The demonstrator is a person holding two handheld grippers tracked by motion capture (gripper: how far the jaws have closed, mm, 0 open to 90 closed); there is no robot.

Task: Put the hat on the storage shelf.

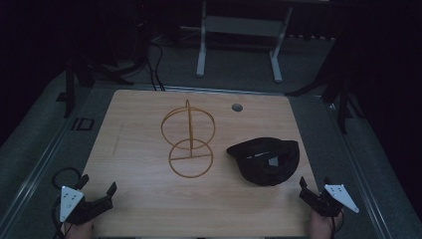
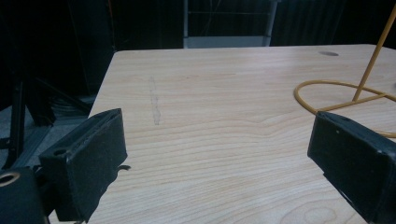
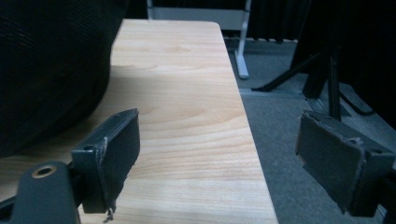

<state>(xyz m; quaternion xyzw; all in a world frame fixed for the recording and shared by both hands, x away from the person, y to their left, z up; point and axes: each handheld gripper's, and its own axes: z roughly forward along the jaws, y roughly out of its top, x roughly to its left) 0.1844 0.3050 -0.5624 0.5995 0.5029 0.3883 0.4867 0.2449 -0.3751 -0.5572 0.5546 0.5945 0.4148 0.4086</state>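
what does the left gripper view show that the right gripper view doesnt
Left gripper view alone: the base ring and slanted rod of the yellow wire hoop stand, a faint grey smear on the wood, and the small round dark hole near the far edge. Right gripper view alone: the black mesh cap bulking at its left, and grey carpet floor past the table edge. Both share the light wooden tabletop and a pair of open black jaws.

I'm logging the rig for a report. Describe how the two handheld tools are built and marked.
Both are black. The left tool and the right tool each carry a pale grey three-cornered plate with small dark dots. Each has two blocky black jaws with flat pads; the right one's pads look frayed at the edges. A black cable loops from the left one.
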